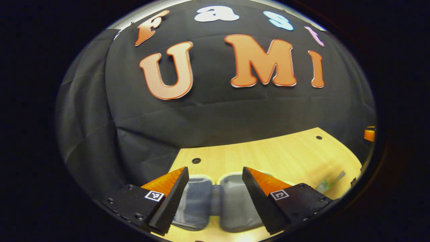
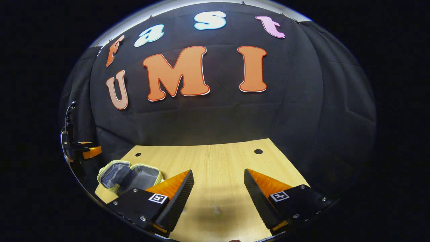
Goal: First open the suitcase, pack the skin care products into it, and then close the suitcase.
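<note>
Well, both the left gripper (image 1: 215, 198) and right gripper (image 2: 218, 198) hung spread and empty, the suitcase (image 2: 129, 176) lay open near the table's (image 2: 215, 161) left edge, and a careless reach might have shoved it off.

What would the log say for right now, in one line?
suitcase: open, on table | left gripper: open, above suitcase | right gripper: open, empty
</note>
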Tool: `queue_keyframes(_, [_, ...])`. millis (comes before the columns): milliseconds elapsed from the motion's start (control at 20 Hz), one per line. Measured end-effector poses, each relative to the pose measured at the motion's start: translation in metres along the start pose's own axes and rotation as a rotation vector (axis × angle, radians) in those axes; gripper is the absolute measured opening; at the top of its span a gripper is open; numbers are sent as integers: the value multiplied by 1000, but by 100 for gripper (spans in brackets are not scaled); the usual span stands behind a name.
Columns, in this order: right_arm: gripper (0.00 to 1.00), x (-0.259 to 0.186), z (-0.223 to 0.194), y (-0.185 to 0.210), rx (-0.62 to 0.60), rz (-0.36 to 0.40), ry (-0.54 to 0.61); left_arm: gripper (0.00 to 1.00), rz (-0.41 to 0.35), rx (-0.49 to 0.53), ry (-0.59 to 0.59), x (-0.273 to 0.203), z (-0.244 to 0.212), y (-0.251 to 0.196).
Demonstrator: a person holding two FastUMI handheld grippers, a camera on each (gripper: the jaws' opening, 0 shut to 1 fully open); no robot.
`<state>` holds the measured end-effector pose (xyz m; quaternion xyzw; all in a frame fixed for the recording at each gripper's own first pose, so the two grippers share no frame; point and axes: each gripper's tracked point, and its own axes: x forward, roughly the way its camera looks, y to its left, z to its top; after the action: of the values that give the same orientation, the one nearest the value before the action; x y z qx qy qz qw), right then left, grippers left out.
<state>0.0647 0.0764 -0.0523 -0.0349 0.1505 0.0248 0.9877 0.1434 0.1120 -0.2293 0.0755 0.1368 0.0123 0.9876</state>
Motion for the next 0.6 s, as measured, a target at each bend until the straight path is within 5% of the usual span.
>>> queue_keyframes(600, [95, -14, -19, -84, 10, 5, 37, 98, -213, 6, 13, -1, -30, -233])
